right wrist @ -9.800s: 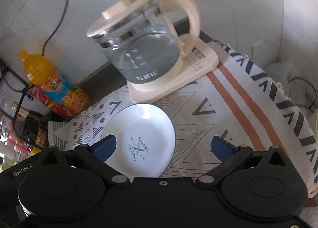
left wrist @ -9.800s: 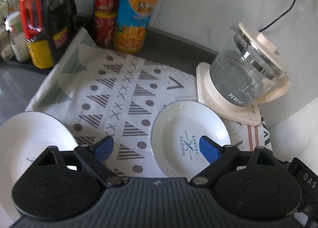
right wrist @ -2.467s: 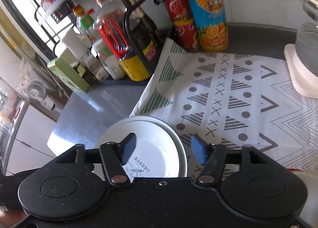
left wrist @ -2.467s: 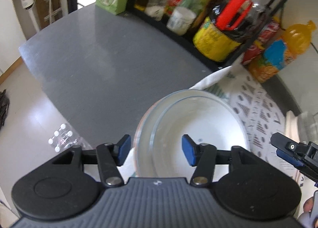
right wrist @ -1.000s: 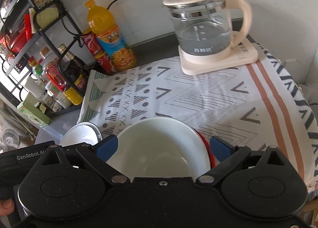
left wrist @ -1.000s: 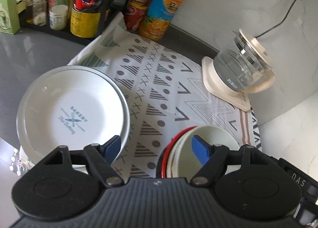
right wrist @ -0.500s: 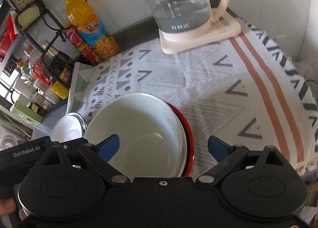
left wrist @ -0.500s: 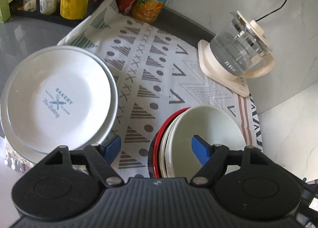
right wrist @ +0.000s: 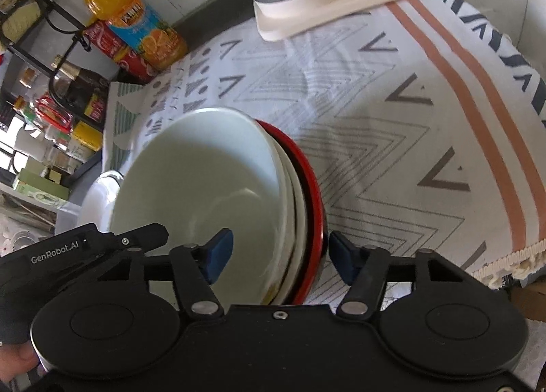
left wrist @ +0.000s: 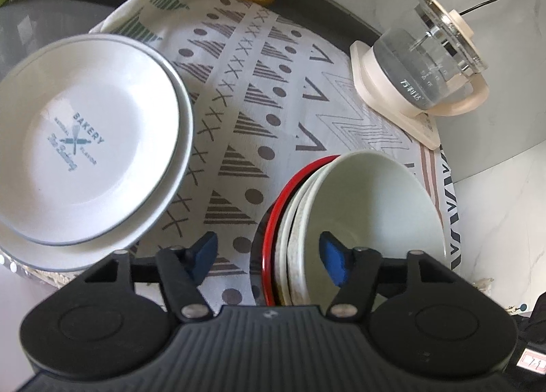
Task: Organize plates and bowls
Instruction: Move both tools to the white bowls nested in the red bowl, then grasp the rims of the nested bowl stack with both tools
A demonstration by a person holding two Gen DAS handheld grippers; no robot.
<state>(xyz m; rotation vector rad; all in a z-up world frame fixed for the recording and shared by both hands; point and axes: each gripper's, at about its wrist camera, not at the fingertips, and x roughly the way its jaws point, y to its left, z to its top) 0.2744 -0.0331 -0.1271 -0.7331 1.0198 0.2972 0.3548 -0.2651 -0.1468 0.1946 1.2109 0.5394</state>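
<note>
Now both tongs straddle the nested bowl stack [left wrist: 344, 218] on the patterned tablecloth [left wrist: 273, 91], one from each side. Left tongs [left wrist: 268, 255]: jaws just been narrowing, near rims between them, pads not yet pressing; open. Right tongs [right wrist: 278, 257]: same, jaws just closing around the opposite rims, small gaps showing; open. Compared with a second ago, both views sit lower and closer over the bowls. Plate stack [left wrist: 85, 139] rests beside them, apart. Judgement: a two-handed lift of the bowls is being set up.
</note>
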